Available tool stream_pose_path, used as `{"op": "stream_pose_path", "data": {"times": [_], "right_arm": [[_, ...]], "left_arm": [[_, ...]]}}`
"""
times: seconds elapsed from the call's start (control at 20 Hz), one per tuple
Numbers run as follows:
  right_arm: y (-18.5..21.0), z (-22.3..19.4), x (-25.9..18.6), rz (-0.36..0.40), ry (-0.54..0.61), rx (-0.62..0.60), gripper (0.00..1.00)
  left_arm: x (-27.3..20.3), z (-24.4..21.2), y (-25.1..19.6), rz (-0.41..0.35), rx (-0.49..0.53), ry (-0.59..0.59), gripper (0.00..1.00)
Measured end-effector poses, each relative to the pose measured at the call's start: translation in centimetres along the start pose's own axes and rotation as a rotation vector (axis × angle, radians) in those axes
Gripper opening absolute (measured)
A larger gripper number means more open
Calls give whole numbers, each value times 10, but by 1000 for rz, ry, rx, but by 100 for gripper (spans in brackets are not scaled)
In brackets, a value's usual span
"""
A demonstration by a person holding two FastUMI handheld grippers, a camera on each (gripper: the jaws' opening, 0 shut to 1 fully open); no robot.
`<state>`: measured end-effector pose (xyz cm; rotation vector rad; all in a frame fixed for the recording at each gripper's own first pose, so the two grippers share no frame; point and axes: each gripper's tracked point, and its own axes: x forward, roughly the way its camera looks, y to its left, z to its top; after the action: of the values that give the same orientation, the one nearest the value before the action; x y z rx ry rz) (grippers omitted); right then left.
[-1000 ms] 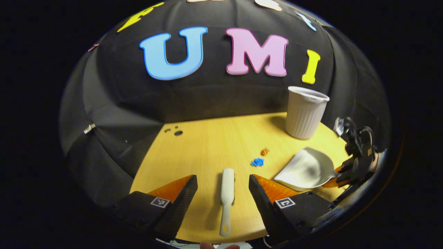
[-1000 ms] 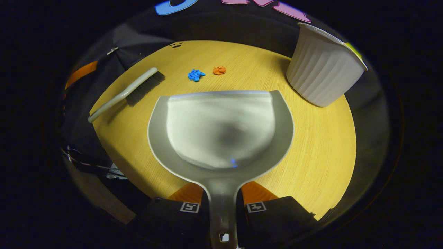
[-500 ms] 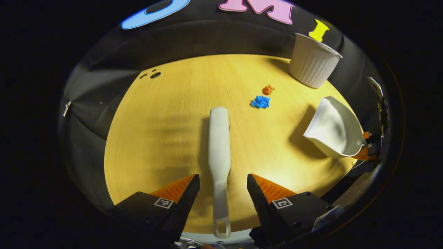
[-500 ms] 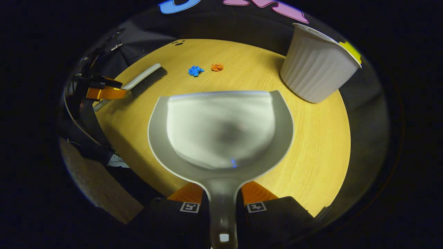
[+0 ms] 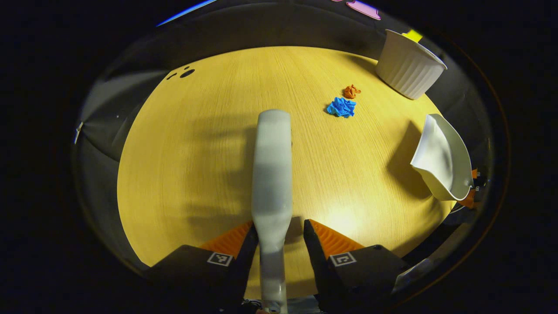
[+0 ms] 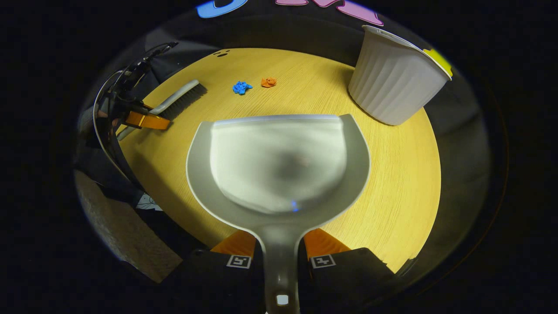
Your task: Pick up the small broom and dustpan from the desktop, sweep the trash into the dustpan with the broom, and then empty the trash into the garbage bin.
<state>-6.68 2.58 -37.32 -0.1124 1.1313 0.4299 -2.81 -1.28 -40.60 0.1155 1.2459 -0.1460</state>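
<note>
The small broom (image 5: 271, 174) lay bristles-down on the table (image 5: 183, 174), its handle running back between my left gripper (image 5: 276, 242) jaws; they stood close on either side of it, yet I could not tell whether both were pressing on it. My right gripper (image 6: 279, 257) jaws were clamped on the handle of the dustpan (image 6: 279, 161), which I held clear above the table with its mouth facing the trash. If I lifted the left before the jaws had truly bitten, the smooth handle would probably have slipped or swung, and the bristle end might have knocked the blue paper scrap (image 5: 341, 107) and the orange paper scrap (image 5: 350, 91) away. They looked light enough to scatter at a touch. Sweeping hard toward a pan held off the surface could have pushed the scraps under its lip. The white ribbed garbage bin (image 6: 392, 83) stood near the far edge beyond the scraps, well apart from the broom, and a wide swing could have tipped it. The table was pale yellow wood grain, with dark cloth walls close round it.
</note>
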Motion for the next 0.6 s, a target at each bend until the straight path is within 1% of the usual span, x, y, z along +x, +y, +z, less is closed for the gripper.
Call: {"op": "stream_pose_path", "data": {"times": [0.1,0.2,0.25,0.3,0.35,0.4,0.45,0.5,0.6], "right_arm": [[1,0,0,5,3,-4,34],[3,-1,0,12,10,-13,34],[4,0,1,16,12,-17,34],[5,0,1,20,15,-21,34],[6,0,2,24,18,-23,34],[8,0,1,29,25,-26,35],[8,1,1,30,34,-31,34],[8,0,0,29,44,-40,35],[10,2,-3,31,67,-77,34]], "left_arm": [[3,-2,1,6,4,8,58],[5,-1,5,19,6,6,55],[8,-1,5,21,5,6,51],[7,-1,7,24,4,7,43],[10,-2,9,21,-1,8,40],[7,-1,9,24,1,11,30],[7,1,12,33,12,14,29],[7,6,15,49,31,0,26],[4,25,19,78,66,-40,27]]}}
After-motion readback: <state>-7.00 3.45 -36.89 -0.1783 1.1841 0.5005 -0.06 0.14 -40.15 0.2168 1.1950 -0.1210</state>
